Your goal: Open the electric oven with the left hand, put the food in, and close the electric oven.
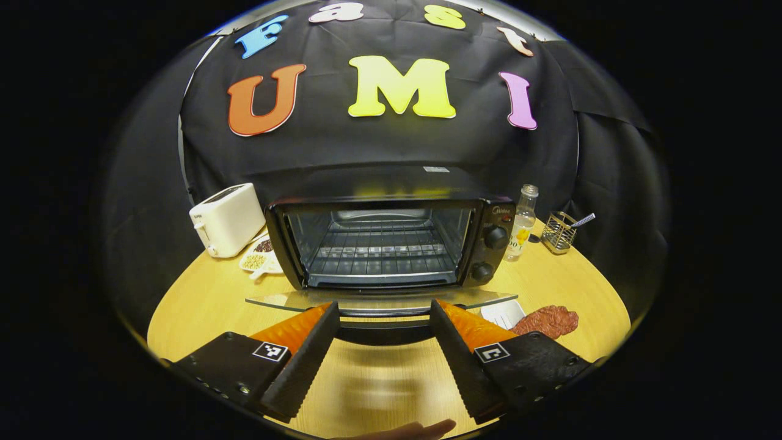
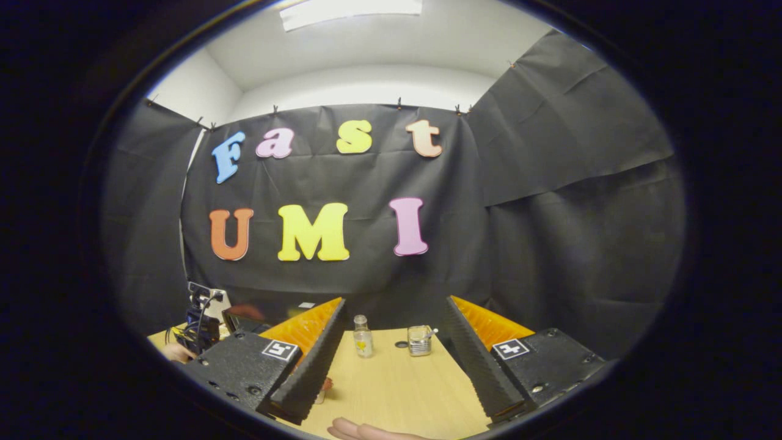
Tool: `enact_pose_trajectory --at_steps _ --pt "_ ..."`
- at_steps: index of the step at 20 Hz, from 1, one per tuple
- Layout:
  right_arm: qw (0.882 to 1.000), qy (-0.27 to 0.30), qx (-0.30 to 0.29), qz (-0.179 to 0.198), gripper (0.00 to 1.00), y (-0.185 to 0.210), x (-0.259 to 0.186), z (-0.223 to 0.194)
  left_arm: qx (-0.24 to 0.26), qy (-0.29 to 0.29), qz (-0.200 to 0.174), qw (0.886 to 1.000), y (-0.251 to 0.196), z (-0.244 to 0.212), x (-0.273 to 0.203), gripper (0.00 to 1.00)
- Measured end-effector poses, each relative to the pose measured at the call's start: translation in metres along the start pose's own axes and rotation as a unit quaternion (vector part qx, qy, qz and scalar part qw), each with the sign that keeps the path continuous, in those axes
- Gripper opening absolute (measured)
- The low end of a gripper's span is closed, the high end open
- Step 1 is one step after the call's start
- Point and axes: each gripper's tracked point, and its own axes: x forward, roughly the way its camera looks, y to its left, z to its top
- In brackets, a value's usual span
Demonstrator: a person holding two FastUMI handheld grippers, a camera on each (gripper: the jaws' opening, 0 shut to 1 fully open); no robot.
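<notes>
Now my left gripper point(image 1: 383, 342) sits low in front of the electric oven point(image 1: 391, 241), and its jaws are wide with nothing in them. The oven stands near the back edge of the bench point(image 1: 201, 293). Its glass door point(image 1: 379, 300) is down flat, just past my fingertips, and I can see the wire rack point(image 1: 382, 247) inside. The food point(image 1: 547, 321), a reddish lump, lies by the right edge of the bench, just beside a small white tray point(image 1: 502, 313). A white toaster point(image 1: 226, 219) is to the oven's left, and a clear bottle point(image 1: 523, 223) and a wire holder point(image 1: 559, 232) are to its right. My right gripper point(image 2: 391, 366) is up over the bench, jaws wide and holding nothing.
</notes>
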Motion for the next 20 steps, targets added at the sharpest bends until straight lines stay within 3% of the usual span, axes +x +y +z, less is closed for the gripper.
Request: enact_pose_trajectory --at_steps 9,10,12,15,16,17,20 --pt "1.0 0.002 -0.012 0.005 1.0 0.009 -0.012 0.001 0.001 0.015 0.001 1.0 -0.005 -0.072 0.001 0.95" --pt "1.0 0.005 -0.011 0.007 0.96 0.011 -0.011 -0.001 0.001 0.021 0.001 1.0 -0.006 -0.082 0.003 0.94" --pt "1.0 0.009 -0.016 0.016 1.0 0.022 -0.01 -0.001 -0.016 0.056 0.0 0.998 -0.006 -0.108 0.01 0.94" --pt "0.999 0.015 -0.028 0.024 0.96 0.032 -0.01 -0.004 0.001 0.019 0.0 1.0 -0.005 -0.095 0.011 0.94" --pt "0.999 0.021 -0.03 0.028 1.0 0.037 -0.009 -0.007 0.007 0.017 0.0 1.0 -0.004 -0.095 0.009 0.95" --pt "0.999 0.03 -0.03 0.034 0.96 0.042 -0.009 -0.011 0.007 0.015 0.001 1.0 -0.001 -0.094 0.008 0.97" --pt "0.997 0.056 -0.024 0.049 1.0 0.053 -0.003 -0.023 -0.01 0.003 0.001 1.0 0.002 -0.088 -0.001 0.96"
